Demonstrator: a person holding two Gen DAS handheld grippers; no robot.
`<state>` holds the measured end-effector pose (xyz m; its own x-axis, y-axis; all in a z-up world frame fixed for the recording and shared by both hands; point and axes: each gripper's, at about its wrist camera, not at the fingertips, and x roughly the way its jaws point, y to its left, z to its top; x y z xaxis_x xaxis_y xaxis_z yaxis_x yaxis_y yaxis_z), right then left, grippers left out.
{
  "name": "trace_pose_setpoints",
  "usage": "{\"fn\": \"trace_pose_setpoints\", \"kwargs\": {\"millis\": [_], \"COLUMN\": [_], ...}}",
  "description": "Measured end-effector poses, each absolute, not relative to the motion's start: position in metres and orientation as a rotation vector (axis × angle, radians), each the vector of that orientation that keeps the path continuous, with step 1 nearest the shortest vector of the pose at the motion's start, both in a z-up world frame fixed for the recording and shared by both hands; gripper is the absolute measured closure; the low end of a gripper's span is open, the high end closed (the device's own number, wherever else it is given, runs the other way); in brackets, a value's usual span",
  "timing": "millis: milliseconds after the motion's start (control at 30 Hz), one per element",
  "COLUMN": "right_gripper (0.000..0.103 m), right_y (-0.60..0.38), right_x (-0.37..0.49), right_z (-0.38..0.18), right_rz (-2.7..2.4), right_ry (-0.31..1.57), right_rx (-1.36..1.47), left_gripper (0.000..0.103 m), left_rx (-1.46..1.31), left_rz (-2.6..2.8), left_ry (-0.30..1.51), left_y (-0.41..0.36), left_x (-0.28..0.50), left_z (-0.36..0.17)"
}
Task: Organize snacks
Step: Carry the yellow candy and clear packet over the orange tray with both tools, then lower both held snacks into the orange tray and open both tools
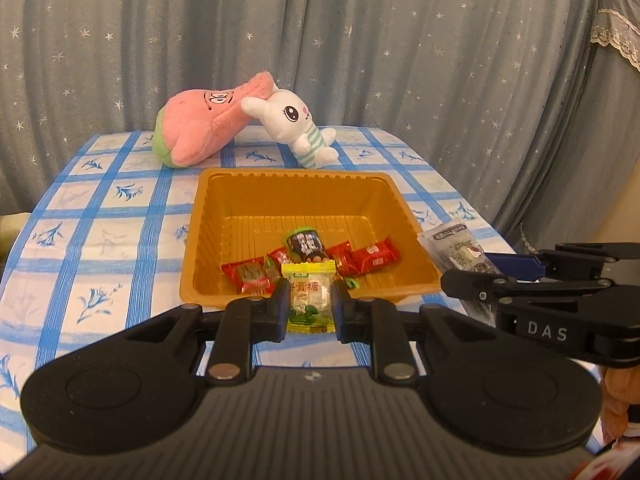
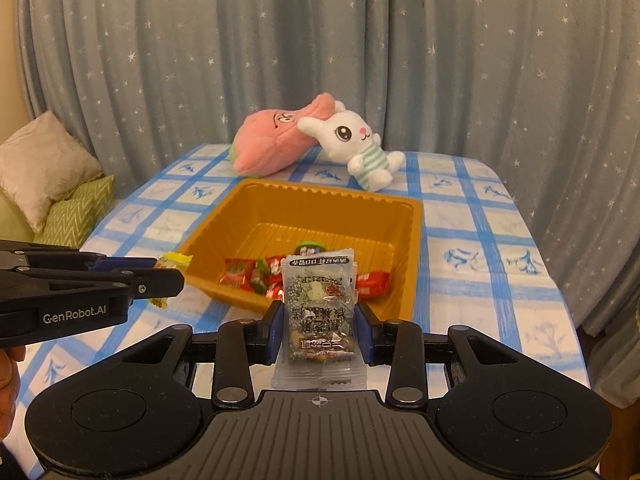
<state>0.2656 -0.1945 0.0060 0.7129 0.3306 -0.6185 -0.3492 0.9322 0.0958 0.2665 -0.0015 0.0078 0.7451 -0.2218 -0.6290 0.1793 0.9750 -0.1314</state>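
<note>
An orange plastic tray (image 1: 204, 220) (image 2: 412, 248) sits on the blue-checked tablecloth, holding several red-wrapped candies (image 1: 374, 258) (image 2: 236, 272) and a dark packet (image 1: 306, 244). My left gripper (image 1: 312, 304) is shut on a yellow-wrapped candy (image 1: 310, 296), held just in front of the tray's near rim. The right gripper (image 2: 318, 320) is shut on a clear packet with dark print (image 2: 318, 300), also just short of the tray. Each gripper shows in the other's view: the right one (image 1: 472, 276) with its packet (image 1: 460, 250), the left one (image 2: 168, 276) with its yellow candy (image 2: 174, 260).
A pink plush toy (image 1: 200, 128) (image 2: 272, 140) and a white rabbit plush (image 1: 298, 126) (image 2: 360, 144) lie behind the tray against a grey starred curtain (image 1: 360, 40). Cushions (image 2: 44, 164) sit off the table's left side. A hand's edge (image 2: 6, 368) shows low on the left.
</note>
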Motion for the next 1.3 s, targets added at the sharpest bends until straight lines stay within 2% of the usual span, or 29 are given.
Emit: {"fn": "trace_pose_setpoints", "kwargs": {"millis": [900,1300], "right_gripper": [0.065,0.065], "right_y": [-0.179,-0.184], "right_x": [0.357,0.383], "right_z": [-0.004,-0.017], "right_rz": [0.384,0.352], "right_ry": [0.693,0.704], "right_rx": [-0.004,0.03], "left_gripper": [0.084,0.084], "left_rx": [-0.054,-0.066], "left_rz": [-0.227,-0.243], "left_ry": [0.694,0.714], "left_y": [0.015,0.024], "left_x": [0.358,0.382], "left_z": [-0.003,-0.031]}}
